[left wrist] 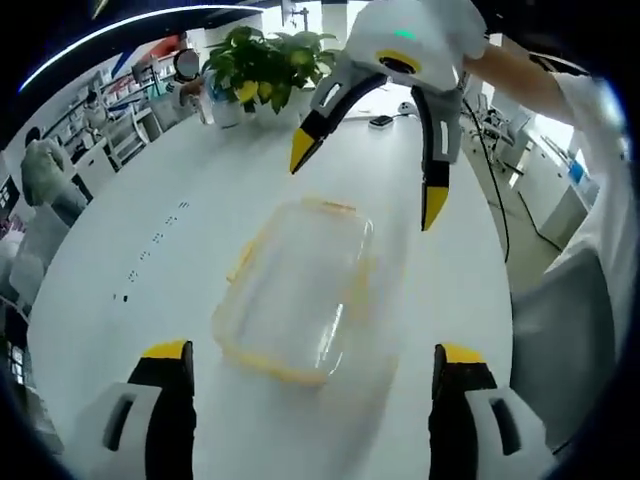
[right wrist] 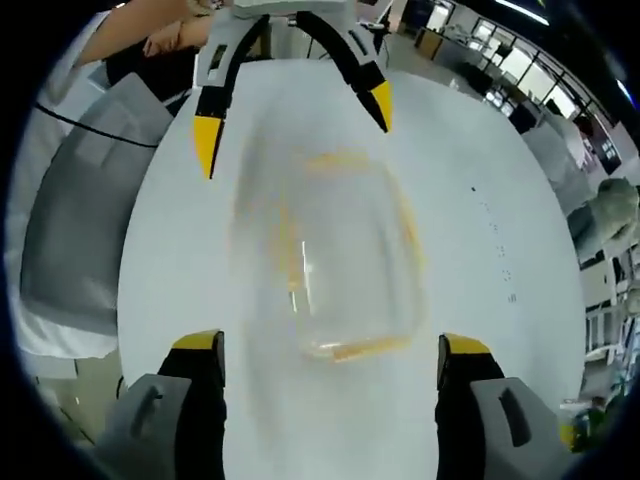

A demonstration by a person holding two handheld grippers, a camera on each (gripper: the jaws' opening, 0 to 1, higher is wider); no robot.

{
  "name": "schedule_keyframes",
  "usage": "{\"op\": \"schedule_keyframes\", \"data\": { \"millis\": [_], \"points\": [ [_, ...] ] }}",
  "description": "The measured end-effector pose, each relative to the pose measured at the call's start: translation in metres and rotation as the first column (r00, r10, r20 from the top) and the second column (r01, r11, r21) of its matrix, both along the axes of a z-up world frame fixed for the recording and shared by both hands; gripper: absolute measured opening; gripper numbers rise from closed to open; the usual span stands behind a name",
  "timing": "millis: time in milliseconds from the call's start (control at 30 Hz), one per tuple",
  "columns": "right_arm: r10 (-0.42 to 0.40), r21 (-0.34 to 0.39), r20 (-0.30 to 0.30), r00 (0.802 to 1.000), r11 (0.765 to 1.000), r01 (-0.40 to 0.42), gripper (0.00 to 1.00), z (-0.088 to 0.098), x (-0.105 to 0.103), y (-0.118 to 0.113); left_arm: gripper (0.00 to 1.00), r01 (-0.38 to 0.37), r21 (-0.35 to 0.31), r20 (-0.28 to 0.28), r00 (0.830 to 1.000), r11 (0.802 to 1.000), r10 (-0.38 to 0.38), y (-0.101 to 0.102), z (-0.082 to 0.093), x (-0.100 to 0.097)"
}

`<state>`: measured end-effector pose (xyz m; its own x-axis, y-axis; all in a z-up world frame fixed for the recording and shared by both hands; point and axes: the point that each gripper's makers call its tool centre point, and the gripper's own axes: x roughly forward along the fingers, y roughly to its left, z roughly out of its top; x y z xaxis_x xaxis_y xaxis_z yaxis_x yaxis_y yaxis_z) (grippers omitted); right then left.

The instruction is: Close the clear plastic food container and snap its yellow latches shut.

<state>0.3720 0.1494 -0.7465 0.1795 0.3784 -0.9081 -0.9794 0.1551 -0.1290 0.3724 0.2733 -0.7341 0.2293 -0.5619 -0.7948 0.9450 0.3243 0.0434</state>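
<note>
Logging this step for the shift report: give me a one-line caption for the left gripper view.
Clear container with yellow latches on white table, between open left gripper and open right gripper opposite.

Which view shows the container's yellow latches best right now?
The left gripper view: the clear container is fairly sharp there, with yellow trim traceable along its rim and near edge. In the right gripper view the container is motion-blurred, with yellow only as smears. Whether the latches are snapped can't be told in either view.
</note>
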Motion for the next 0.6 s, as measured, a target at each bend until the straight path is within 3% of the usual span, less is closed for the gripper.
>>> {"op": "schedule_keyframes", "data": {
  "millis": [267,600],
  "points": [
    [-0.03,0.031,0.033,0.999,0.999,0.029,0.83,0.017,-0.03,0.008,0.99,-0.016,-0.032,0.053,0.998,0.999,0.018,0.019,0.021,-0.032],
    [-0.099,0.114,0.076,0.992,0.989,0.09,0.81,0.033,-0.069,0.026,0.99,-0.054,-0.181,0.171,0.982,0.982,0.086,0.041,0.058,-0.069]
  ]
}}
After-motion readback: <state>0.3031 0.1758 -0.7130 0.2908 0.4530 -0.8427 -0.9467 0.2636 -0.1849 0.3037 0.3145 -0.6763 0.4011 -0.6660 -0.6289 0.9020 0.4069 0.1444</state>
